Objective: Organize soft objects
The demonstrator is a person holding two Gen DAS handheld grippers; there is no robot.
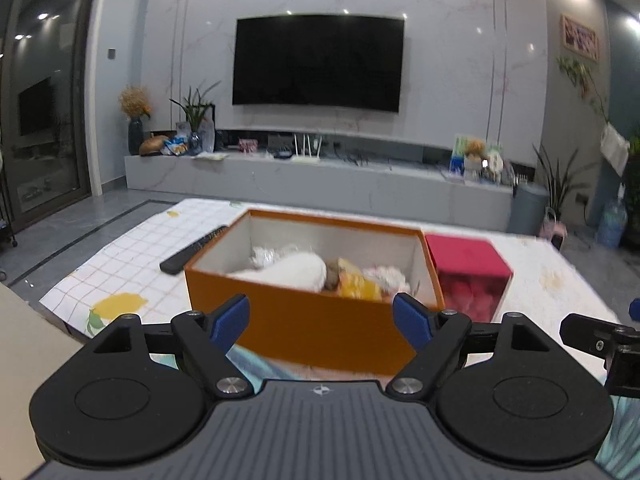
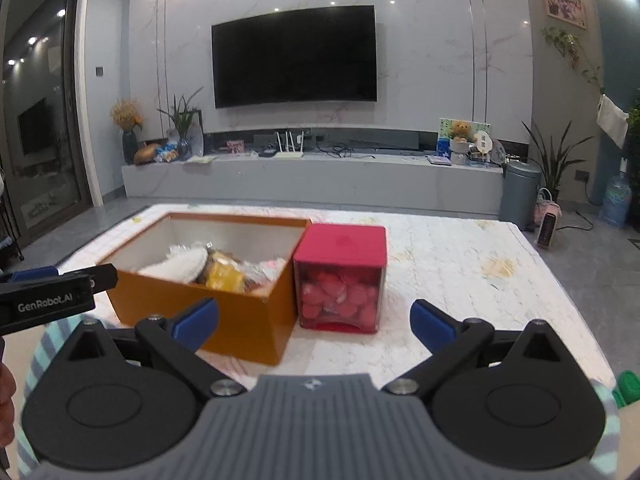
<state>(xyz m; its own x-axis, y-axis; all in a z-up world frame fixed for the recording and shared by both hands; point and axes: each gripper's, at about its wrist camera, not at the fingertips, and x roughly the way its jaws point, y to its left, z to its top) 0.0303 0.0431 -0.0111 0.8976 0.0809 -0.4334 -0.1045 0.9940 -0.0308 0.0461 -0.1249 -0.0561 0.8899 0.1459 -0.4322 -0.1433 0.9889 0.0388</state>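
— Well, what stays unclear in the left wrist view?

— Motion blur softens the orange box [image 1: 304,312] at frame centre; a white bundle [image 1: 298,272] and a yellow packet [image 1: 356,284] lie inside, the rest unreadable. The remote control [image 1: 192,252] is partly hidden behind the box's left corner, and the right gripper [image 1: 600,340] is cut off at the right edge.

— And the grippers?

— The left gripper [image 1: 320,320] stands wide open along the bottom, holding nothing, angled slightly down at the box. In the right wrist view the right gripper [image 2: 314,324] is spread fully, empty, before the box and the red-lidded container [image 2: 340,276] touching its right side. Striped cloth [image 2: 48,344] shows under it, lower left.
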